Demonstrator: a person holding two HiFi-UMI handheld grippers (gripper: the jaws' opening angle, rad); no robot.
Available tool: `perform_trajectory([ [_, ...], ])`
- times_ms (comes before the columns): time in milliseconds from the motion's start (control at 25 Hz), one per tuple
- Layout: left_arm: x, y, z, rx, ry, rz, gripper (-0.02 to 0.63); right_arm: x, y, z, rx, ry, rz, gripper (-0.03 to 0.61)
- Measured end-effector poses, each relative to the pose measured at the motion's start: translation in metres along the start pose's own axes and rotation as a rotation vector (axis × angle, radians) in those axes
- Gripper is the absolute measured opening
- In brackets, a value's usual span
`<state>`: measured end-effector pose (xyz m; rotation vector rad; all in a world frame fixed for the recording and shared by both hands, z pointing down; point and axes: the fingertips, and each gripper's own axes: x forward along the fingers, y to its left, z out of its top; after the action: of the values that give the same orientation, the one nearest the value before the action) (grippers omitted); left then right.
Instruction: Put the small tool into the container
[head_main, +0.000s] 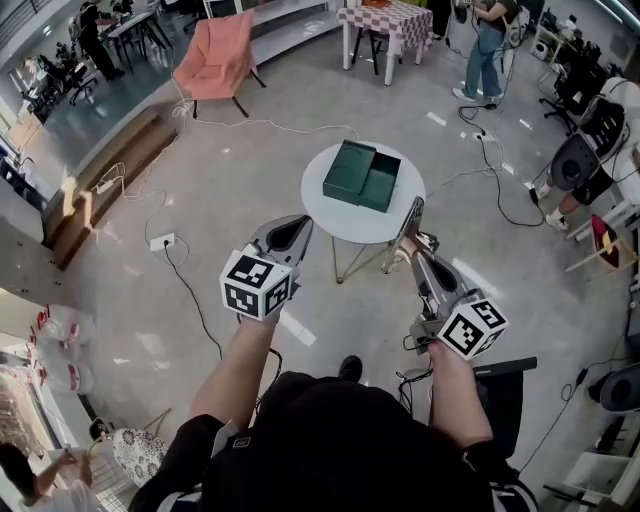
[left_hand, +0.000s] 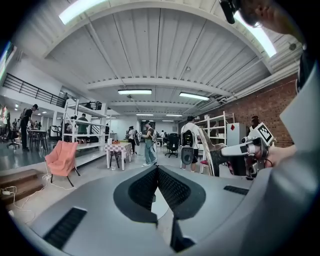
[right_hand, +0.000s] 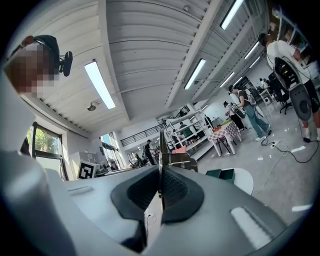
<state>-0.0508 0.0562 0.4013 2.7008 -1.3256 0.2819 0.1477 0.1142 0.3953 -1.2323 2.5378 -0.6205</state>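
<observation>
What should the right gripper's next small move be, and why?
Probably carry the small tool forward over the green container. The right gripper is shut on the tool, and the container lies open on the white table ahead.

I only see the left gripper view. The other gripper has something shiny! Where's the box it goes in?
Observer: The head view shows it. A green container sits on a round white table in front of the person.
Operator: Is the shiny thing squeezed tight?
Observer: Yes. In the right gripper view, the right gripper has its jaws closed on the small tool, whose thin blade stands up between them.
</observation>
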Motion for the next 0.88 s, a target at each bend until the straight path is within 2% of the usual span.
perform_trajectory([
  [200, 0.038, -0.001, 0.002, -0.001, 0.001, -0.033, 0.006, 0.011, -0.037, 0.008, 0.003, 0.011, -0.034, 0.012],
  [400, 0.072, 0.033, 0.002, -0.037, -0.006, -0.035, 0.006, 0.04, -0.062, 0.012, -0.007, 0.036, -0.056, 0.012],
  [640, 0.137, 0.097, 0.006, -0.059, -0.023, -0.077, 0.006, 0.104, -0.102, 0.019, -0.024, 0.049, -0.115, 0.012],
  [880, 0.211, 0.184, 0.023, -0.066, -0.012, -0.124, 0.006, 0.195, -0.147, 0.038, -0.01, 0.046, -0.187, 0.012],
])
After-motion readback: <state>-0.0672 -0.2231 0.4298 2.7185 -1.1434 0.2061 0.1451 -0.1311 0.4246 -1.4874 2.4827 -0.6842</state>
